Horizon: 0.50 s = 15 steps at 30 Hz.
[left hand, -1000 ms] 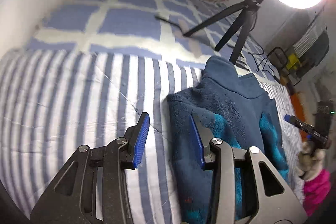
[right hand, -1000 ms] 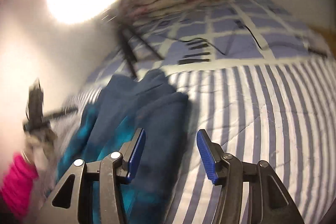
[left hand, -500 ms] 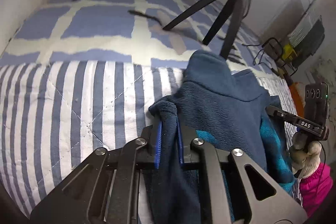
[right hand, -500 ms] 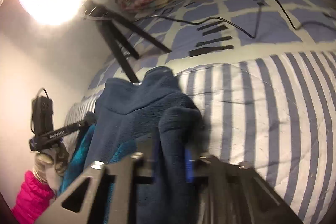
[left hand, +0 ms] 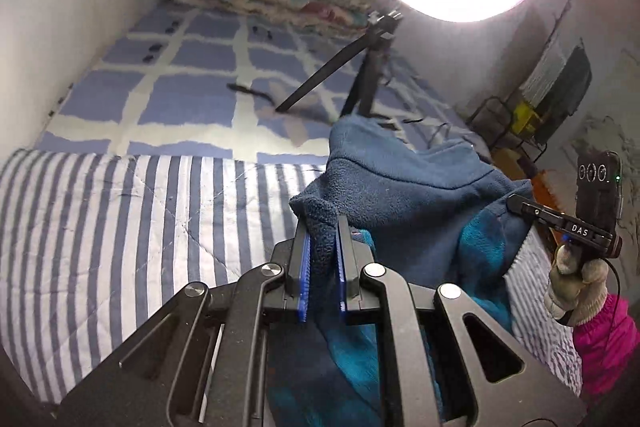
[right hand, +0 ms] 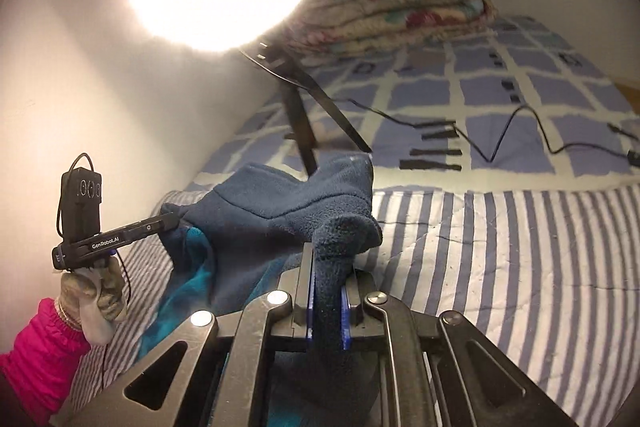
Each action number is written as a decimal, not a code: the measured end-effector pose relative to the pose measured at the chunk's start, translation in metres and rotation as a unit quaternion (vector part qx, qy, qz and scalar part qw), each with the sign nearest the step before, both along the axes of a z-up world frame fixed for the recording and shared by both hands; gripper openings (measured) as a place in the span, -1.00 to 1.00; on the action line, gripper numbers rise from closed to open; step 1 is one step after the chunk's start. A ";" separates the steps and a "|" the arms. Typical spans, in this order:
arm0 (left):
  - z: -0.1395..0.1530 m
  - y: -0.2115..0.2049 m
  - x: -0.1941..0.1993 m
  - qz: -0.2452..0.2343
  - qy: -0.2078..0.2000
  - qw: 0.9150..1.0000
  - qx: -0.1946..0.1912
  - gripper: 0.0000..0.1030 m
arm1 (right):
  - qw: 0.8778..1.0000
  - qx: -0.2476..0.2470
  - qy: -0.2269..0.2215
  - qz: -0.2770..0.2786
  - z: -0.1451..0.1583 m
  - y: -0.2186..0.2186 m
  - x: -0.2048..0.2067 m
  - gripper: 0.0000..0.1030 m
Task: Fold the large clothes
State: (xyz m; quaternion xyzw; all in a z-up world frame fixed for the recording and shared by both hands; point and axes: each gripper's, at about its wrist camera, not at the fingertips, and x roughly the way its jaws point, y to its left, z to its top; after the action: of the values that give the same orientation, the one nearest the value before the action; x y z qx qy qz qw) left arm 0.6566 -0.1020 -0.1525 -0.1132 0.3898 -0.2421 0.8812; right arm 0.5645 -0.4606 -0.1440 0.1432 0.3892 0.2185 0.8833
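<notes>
- While clamped on a fleece (left hand: 400, 195) fold, left gripper (left hand: 322, 247): lifted above striped bed (left hand: 120, 227); best raised level with right gripper (left hand: 520, 205), cloth kept taut, edges matched before laying down.
- Right-wrist view: right gripper (right hand: 328, 291) pinched tight on another fleece (right hand: 280, 211) bunch, left gripper (right hand: 168, 221) gripping the far edge; garment hanging between, over bed (right hand: 500, 267).
- No containers visible; nothing to report there.

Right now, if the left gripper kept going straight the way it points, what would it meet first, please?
The left gripper is shut on the fleece, so the bunched cloth sits directly ahead. Beyond that fold, the line seems to run toward the tripod on the bed, though depth is unclear.
</notes>
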 end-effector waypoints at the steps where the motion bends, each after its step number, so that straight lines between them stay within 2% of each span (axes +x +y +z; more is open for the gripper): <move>1: 0.007 0.002 -0.009 -0.001 -0.006 1.000 -0.005 -0.84 | 1.000 -0.002 -0.007 0.003 0.008 0.000 -0.010 -0.87; 7: 0.035 0.014 -0.074 -0.002 -0.025 1.000 -0.016 -0.84 | 0.999 0.000 -0.029 0.014 0.034 0.003 -0.062 -0.87; 13: 0.062 0.027 -0.158 -0.011 -0.041 0.999 -0.006 -0.84 | 0.999 -0.008 -0.032 0.031 0.054 0.014 -0.134 -0.87; 15: 0.064 0.032 -0.186 -0.009 -0.033 0.999 -0.011 -0.84 | 0.999 -0.008 -0.030 0.038 0.057 0.020 -0.166 -0.87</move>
State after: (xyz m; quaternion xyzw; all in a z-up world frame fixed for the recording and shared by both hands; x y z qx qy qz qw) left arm 0.4709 -0.0695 -0.0884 -0.1108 0.3587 -0.2583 0.8901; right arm 0.3980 -0.4402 -0.0867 0.1143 0.3692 0.2530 0.8869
